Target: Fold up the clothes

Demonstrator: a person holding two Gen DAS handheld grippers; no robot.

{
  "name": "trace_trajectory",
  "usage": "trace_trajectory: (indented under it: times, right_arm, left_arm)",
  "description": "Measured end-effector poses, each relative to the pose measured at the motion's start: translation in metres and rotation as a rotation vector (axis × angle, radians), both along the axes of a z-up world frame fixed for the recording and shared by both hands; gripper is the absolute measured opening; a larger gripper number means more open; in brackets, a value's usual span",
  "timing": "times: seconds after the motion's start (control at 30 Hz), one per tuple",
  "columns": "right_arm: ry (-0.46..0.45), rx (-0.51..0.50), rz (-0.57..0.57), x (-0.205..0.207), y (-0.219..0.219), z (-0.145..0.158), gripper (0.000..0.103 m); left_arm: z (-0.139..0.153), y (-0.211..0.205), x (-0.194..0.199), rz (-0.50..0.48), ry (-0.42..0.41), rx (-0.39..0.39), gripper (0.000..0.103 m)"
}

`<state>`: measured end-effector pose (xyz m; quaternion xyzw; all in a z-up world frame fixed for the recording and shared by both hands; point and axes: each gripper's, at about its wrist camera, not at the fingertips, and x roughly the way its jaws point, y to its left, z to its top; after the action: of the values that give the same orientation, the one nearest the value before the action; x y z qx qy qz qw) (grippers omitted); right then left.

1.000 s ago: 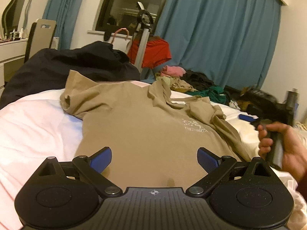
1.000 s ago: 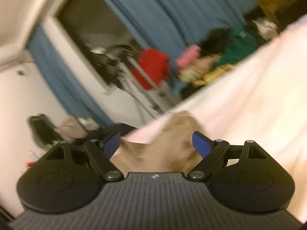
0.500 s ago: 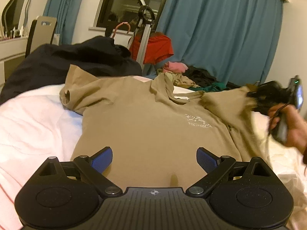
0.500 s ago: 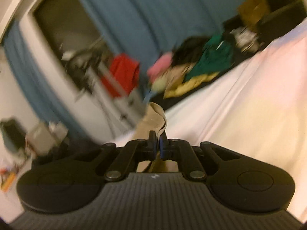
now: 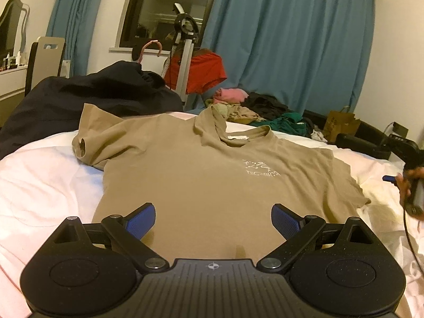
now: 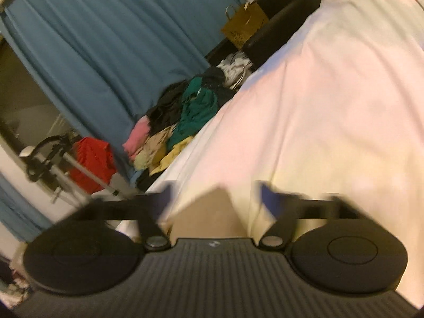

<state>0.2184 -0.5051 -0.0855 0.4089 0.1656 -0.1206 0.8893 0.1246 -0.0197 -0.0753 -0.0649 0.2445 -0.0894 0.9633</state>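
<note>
A tan T-shirt (image 5: 212,175) with a small white chest print lies spread face up on the white bed (image 5: 39,175). Its left sleeve is bunched and its right sleeve lies flat. My left gripper (image 5: 213,220) hovers open over the shirt's lower hem, nothing between its blue pads. My right gripper (image 6: 216,198) is blurred, its jaws opening, with the tip of the tan sleeve (image 6: 209,212) lying on the sheet between the fingers, untouched. In the left wrist view that gripper (image 5: 394,179) shows at the right edge in a hand (image 5: 405,185).
A dark jacket (image 5: 87,98) is heaped at the bed's far left. Beyond the bed are a pile of mixed clothes (image 5: 251,111), a red garment on a stand (image 5: 204,71), blue curtains (image 5: 291,47) and a brown paper bag (image 5: 341,124).
The right gripper closed on the crumpled right sleeve, pulled it out to the right and let go. The sleeve now lies flat. The left gripper stayed in place.
</note>
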Motion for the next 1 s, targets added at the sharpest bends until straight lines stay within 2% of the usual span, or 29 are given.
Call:
trace_trajectory:
  times: [0.07, 0.17, 0.27, 0.3, 0.33, 0.47, 0.5, 0.53, 0.57, 0.6, 0.67, 0.73, 0.83, 1.0]
  right_arm:
    - [-0.015, 0.055, 0.063, -0.017, 0.017, -0.011, 0.086]
    - [0.015, 0.173, 0.128, -0.032, 0.045, -0.033, 0.085]
    - [0.143, 0.208, 0.150, -0.028, 0.060, -0.054, 0.084]
    - [0.178, 0.193, 0.149, -0.025, 0.064, -0.060, 0.077]
    - [0.176, 0.187, 0.146, -0.022, 0.065, -0.064, 0.074]
    - [0.081, 0.172, 0.136, -0.011, 0.059, -0.075, 0.060]
    - [0.061, 0.159, 0.135, -0.008, 0.057, -0.076, 0.052]
    - [0.043, 0.146, 0.132, -0.004, 0.055, -0.076, 0.039]
    - [0.026, 0.138, 0.123, -0.002, 0.054, -0.077, 0.031]
    - [0.013, 0.141, 0.114, -0.005, 0.050, -0.078, 0.016]
    - [-0.020, 0.145, 0.086, -0.015, 0.043, -0.077, 0.007]
    - [-0.076, 0.118, 0.039, -0.025, 0.041, -0.073, 0.005]
    - [-0.119, 0.151, -0.004, -0.032, 0.032, -0.071, 0.005]
    - [-0.086, 0.267, 0.037, -0.023, 0.027, -0.086, 0.010]
  left_arm:
    - [0.001, 0.001, -0.003, 0.002, 0.004, 0.005, 0.096]
    - [0.003, 0.005, -0.008, 0.009, 0.017, -0.001, 0.096]
    - [0.002, 0.009, -0.010, 0.024, 0.039, -0.024, 0.096]
    - [0.002, 0.009, -0.010, 0.027, 0.044, -0.030, 0.096]
    - [0.002, 0.010, -0.010, 0.031, 0.042, -0.030, 0.096]
    - [0.001, 0.011, -0.006, 0.044, 0.033, -0.029, 0.096]
    - [0.000, 0.011, -0.005, 0.044, 0.034, -0.032, 0.096]
    - [-0.001, 0.011, -0.003, 0.045, 0.035, -0.034, 0.096]
    - [-0.002, 0.011, -0.001, 0.044, 0.037, -0.033, 0.096]
    - [-0.003, 0.010, 0.000, 0.044, 0.039, -0.032, 0.096]
    - [-0.005, 0.009, 0.003, 0.044, 0.043, -0.030, 0.096]
    - [-0.006, 0.008, 0.007, 0.043, 0.047, -0.027, 0.096]
    - [-0.007, 0.007, 0.008, 0.039, 0.044, -0.023, 0.096]
    - [-0.006, 0.006, 0.006, 0.031, 0.039, -0.022, 0.096]
